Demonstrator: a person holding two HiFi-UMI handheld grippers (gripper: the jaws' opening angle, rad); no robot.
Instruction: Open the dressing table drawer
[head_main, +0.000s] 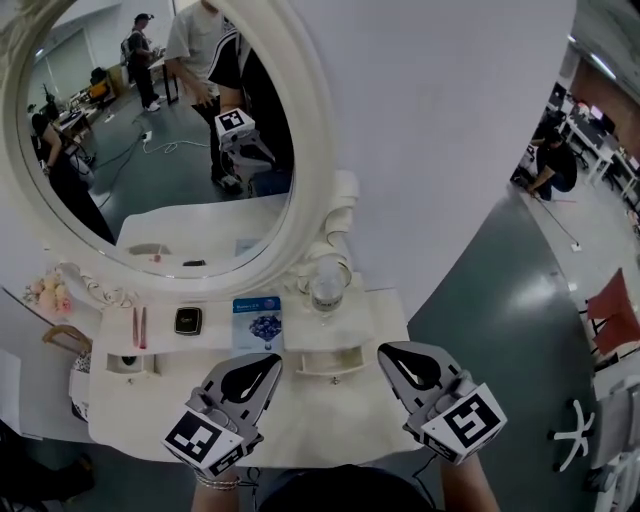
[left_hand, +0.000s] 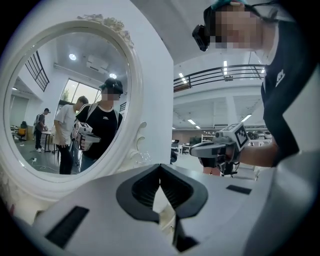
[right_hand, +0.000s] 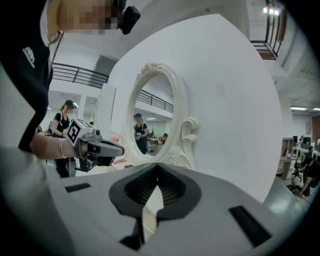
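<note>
A: Where does the drawer sit?

B: The small white drawer with a curved handle is set in the raised shelf of the white dressing table, right of centre, under the lower right curve of the large oval mirror in its white carved frame. Whether it is flush or pulled a little forward cannot be told from above.

A: And the grippers?

B: The left gripper hangs over the table top, its tips pointing at the shelf just left of the drawer. Its own view shows the two tips pressed together with nothing caught between them. The right gripper hangs just right of the drawer, jaws closed tip to tip as well, and equally empty. Neither one touches the drawer or its handle.

A: What lies on the shelf?

B: A blue printed card lies just left of the drawer. A clear glass jar stands behind the drawer, against the mirror frame. Farther left are a small black square case and two thin pink sticks, above a second small drawer with a dark knob.
</note>
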